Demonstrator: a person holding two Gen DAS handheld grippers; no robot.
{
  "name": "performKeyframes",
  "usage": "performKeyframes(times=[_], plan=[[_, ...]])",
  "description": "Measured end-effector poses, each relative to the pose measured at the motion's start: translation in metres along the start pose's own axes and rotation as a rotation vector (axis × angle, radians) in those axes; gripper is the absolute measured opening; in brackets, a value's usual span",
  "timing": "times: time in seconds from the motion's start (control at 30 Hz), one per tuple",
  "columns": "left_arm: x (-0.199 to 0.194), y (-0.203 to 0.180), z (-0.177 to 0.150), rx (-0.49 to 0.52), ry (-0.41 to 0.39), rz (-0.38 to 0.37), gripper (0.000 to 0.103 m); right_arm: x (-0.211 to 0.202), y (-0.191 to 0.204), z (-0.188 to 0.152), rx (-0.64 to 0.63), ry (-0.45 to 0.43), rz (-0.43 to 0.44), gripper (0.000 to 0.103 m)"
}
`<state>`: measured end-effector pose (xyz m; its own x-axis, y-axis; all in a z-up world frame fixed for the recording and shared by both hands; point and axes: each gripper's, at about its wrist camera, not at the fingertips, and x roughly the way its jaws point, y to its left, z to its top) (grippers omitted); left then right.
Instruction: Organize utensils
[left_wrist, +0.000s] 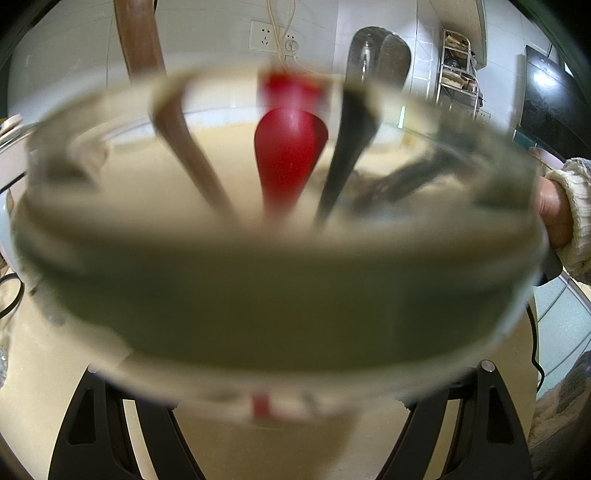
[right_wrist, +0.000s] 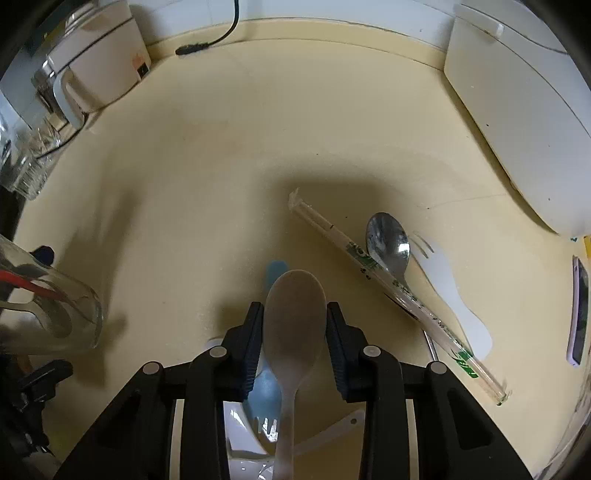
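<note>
So my left claw (left_wrist: 291, 398) is clamped on the clear glass jar (left_wrist: 280, 295), which fills nearly the whole left wrist view and reads blurred from being so close. Inside it I can make out a red spoon (left_wrist: 290, 155), a brown utensil (left_wrist: 188, 155) and a dark one (left_wrist: 347, 155), all leaning against the rim, so part of the sorting looks done.

My right claw (right_wrist: 294, 325) is closed on the bowl of a translucent plastic spoon (right_wrist: 293, 332), one finger (right_wrist: 251, 350) on each side of it, handle trailing back toward the camera. I judge this spoon is the next piece bound for the jar, which shows at the left edge of the right wrist view, tilted, mouth toward the claw.

Left on the table (right_wrist: 221, 166), toward its right side: a metal spoon (right_wrist: 389, 243), wrapped chopsticks (right_wrist: 399, 295) lying across its handle, and a white plastic spork (right_wrist: 448, 291) just beside them. Under the claw sit a blue spork (right_wrist: 266, 398) and something white I can't identify. By my count, roughly half the utensils are not yet in the jar.
</note>
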<state>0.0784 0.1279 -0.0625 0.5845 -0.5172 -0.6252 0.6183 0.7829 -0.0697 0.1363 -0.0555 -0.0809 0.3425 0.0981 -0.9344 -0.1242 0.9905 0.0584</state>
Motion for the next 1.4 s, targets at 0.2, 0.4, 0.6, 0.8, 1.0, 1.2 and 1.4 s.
performKeyframes(times=[0.2, 0.4, 0.6, 0.8, 1.0, 1.2, 1.4], plan=[[0.0, 0.0, 0.0, 0.0, 0.0, 0.0, 0.085, -0.046, -0.007, -0.003, 0.077, -0.148, 0.121, 0.033], [0.0, 0.0, 0.0, 0.0, 0.0, 0.0, 0.085, -0.121, 0.006, 0.01, 0.081, -0.369, 0.215, 0.033], [0.001, 0.0, -0.001, 0.0, 0.0, 0.0, 0.085, -0.19, 0.036, 0.033, 0.037, -0.553, 0.33, 0.024], [0.001, 0.001, -0.001, 0.0, 0.0, -0.001, 0.085, -0.218, 0.08, 0.052, -0.031, -0.612, 0.474, 0.021], [0.001, 0.001, -0.001, 0.0, 0.0, -0.001, 0.085, -0.205, 0.086, 0.055, -0.04, -0.574, 0.472, 0.02], [0.0, 0.001, -0.001, -0.001, -0.001, -0.003, 0.085, -0.17, 0.07, 0.061, -0.079, -0.414, 0.403, 0.027], [0.0, 0.001, -0.001, -0.001, 0.0, -0.002, 0.085, -0.092, 0.094, 0.101, -0.386, -0.181, 0.396, 0.029]])
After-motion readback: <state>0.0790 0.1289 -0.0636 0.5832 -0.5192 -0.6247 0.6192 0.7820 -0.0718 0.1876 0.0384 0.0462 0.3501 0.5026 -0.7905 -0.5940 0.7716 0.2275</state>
